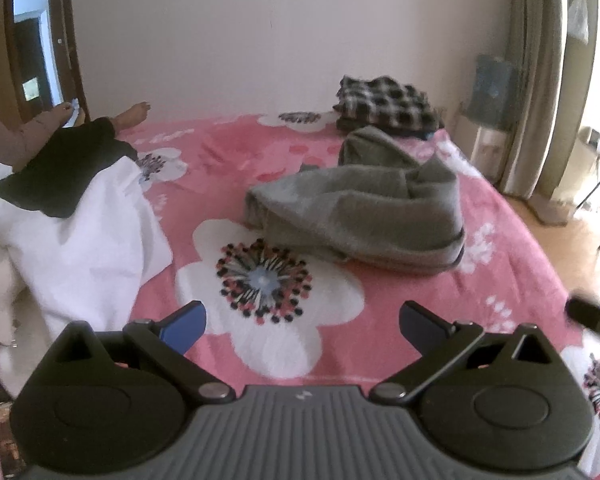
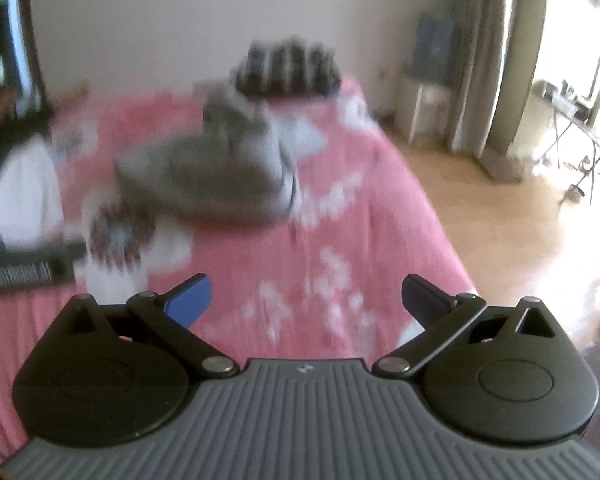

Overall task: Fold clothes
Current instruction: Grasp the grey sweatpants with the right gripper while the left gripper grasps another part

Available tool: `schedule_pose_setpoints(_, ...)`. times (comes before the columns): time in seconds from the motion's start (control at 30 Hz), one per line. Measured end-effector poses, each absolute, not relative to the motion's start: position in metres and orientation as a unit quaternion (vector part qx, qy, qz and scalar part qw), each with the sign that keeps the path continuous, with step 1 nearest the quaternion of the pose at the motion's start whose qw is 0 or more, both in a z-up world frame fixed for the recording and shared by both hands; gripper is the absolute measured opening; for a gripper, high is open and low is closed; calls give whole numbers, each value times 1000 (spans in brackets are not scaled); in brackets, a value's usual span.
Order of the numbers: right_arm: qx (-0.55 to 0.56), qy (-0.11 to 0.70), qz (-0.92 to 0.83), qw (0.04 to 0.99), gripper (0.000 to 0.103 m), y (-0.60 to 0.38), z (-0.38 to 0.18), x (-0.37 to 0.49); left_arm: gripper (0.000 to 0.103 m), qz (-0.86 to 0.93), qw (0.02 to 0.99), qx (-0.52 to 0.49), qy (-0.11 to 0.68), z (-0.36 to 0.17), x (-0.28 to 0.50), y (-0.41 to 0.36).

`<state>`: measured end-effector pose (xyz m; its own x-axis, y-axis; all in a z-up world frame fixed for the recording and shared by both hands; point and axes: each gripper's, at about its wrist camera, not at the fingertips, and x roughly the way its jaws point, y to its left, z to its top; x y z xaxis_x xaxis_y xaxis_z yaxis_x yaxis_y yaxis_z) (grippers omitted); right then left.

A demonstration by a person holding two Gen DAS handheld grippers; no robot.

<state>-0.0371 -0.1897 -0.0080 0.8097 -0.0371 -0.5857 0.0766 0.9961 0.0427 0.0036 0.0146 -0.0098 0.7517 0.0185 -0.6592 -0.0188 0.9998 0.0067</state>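
A crumpled grey garment (image 1: 360, 208) lies in a heap on the pink flowered bedspread (image 1: 228, 168), ahead of both grippers. Behind it near the wall sits a folded black-and-white checked garment (image 1: 384, 106). At the left lies a white cloth (image 1: 80, 236) with a black piece (image 1: 60, 168) on top. My left gripper (image 1: 302, 326) hovers open over the big flower print, nothing between its fingers. The right wrist view is blurred: the grey garment (image 2: 212, 176) and the checked garment (image 2: 288, 68) show ahead of my right gripper (image 2: 306, 300), which is open and holds nothing.
A person's feet (image 1: 134, 114) rest at the far left of the bed by a doorway. Right of the bed is wooden floor (image 2: 480, 220), a curtain (image 2: 476, 52), a small stand (image 2: 424, 108) by the wall and a folding table (image 2: 572, 128). The left gripper's body (image 2: 24, 268) shows at left.
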Motion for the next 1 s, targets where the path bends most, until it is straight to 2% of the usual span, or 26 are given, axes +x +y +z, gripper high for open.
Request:
schedule_pose_setpoints(0.17, 45, 234, 16, 971, 102, -202, 4, -27, 103, -22, 947, -26, 321, -3, 20, 25)
schedule_pose_setpoints(0.27, 17, 234, 46, 971, 102, -206, 9, -3, 103, -32, 950, -17, 310, 3, 43, 31)
schedule_pose_setpoints(0.4, -51, 194, 73, 977, 102, -205, 24, 38, 103, -31, 949, 22, 314, 0, 87, 35)
schedule_pose_setpoints(0.53, -99, 214, 88, 968, 102, -195, 27, 98, 103, -14, 930, 15, 366, -24, 135, 48)
schedule_pose_setpoints(0.67, -35, 258, 80, 962, 102, -203, 6, 144, 103, 0, 920, 6, 393, -51, 158, 60)
schedule_pose_setpoints(0.77, -4, 273, 87, 958, 101, -208, -20, 161, 103, -18, 919, -8, 393, -66, 159, 65)
schedule_pose_setpoints(1.0, -17, 269, 121, 955, 97, -198, -46, 205, 102, -63, 935, -15, 349, -82, 165, 58)
